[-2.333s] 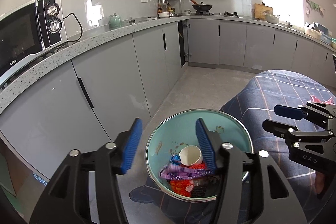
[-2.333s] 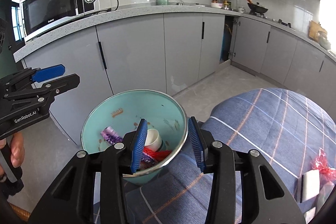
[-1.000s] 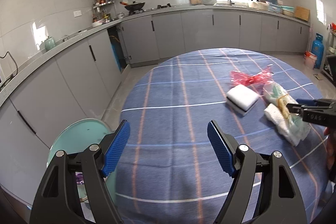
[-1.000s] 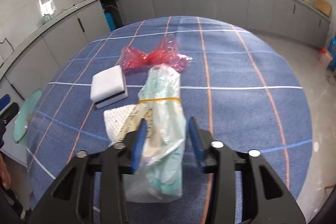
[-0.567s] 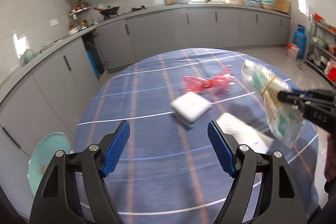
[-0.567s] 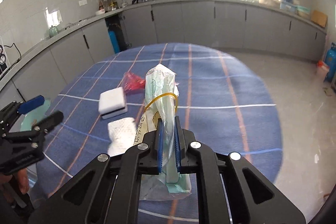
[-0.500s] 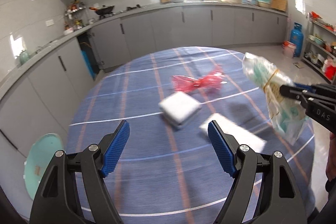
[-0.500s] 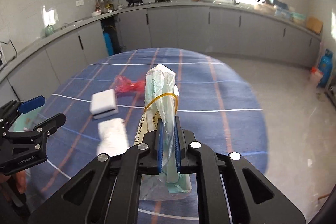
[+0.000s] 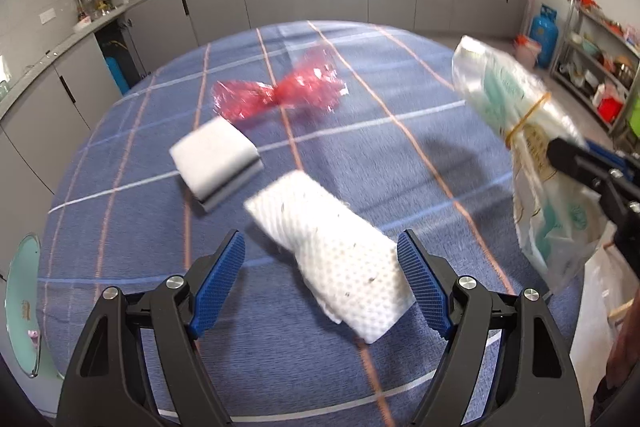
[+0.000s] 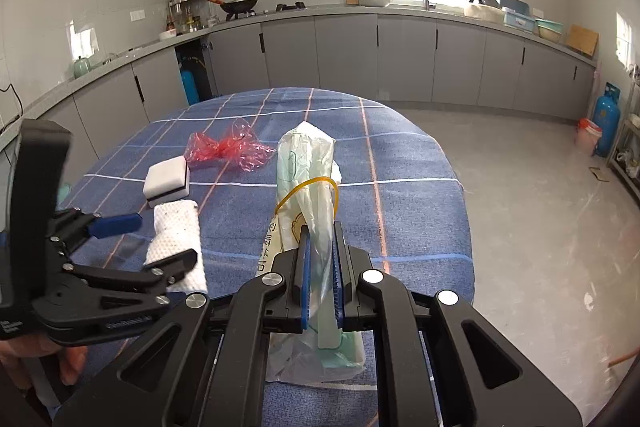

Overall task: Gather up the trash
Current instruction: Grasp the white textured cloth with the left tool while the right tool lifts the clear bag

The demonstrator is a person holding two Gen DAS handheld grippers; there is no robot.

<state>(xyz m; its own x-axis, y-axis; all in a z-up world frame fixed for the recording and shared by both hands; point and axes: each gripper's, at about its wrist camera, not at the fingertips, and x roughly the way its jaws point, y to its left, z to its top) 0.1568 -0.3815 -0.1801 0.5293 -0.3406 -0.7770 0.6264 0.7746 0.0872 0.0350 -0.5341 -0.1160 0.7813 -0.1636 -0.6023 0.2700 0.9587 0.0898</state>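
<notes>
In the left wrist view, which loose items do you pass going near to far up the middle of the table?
White dimpled paper towel lying between the open left gripper's blue pads → white sponge block with a grey underside → crumpled red cellophane wrapper.

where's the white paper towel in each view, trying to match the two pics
Left wrist: the white paper towel lies low centre, between the open fingers of the left gripper.
Right wrist: the towel lies lower left, partly behind the left gripper.
Shared landmark: the white sponge block just beyond it.
</notes>
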